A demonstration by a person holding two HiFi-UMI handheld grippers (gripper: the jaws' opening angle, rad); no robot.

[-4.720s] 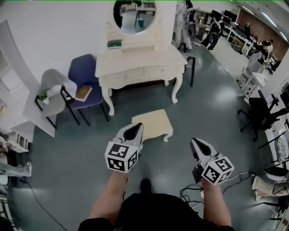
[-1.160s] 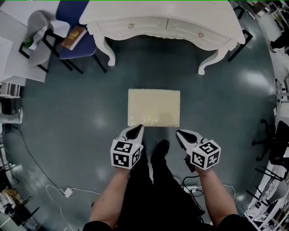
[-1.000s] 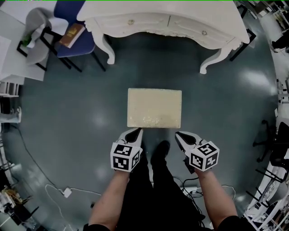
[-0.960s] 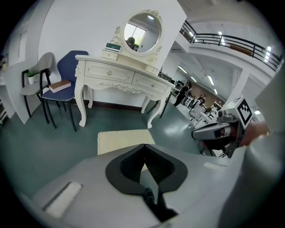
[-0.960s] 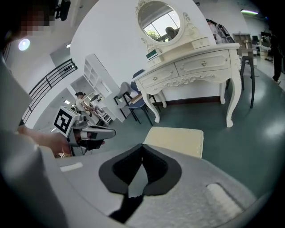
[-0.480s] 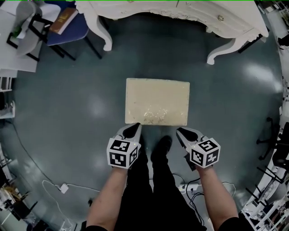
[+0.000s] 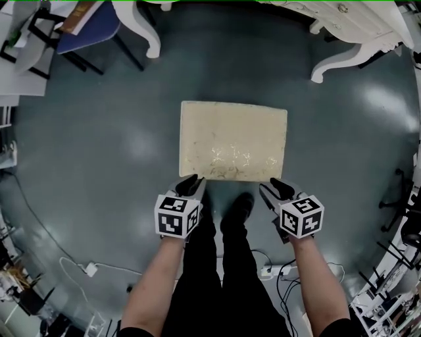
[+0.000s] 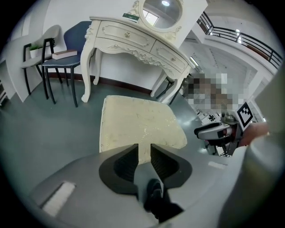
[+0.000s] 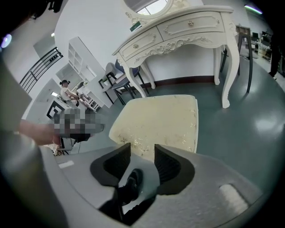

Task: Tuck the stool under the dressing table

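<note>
The cream rectangular padded stool (image 7: pixel 233 140), standing clear of the white carved dressing table (image 7: pixel 358 16), looks rigid and slidable from its near edge, where the left gripper (image 7: pixel 192 180) and right gripper (image 7: pixel 273 187) hover, their jaws just opening, slightly apart and empty.

The top edge of the head view is cutting off the dressing table (image 7: pixel 368 26), leaving only two curved legs and a strip of its front showing. The stool (image 7: pixel 233 140) is showing its top alone, and that top is hiding its legs. The blue chair (image 7: pixel 89 29) is running out of the upper left corner. In the left gripper view, the mirror (image 8: pixel 162 9) is losing its upper part to the picture's edge.
</note>
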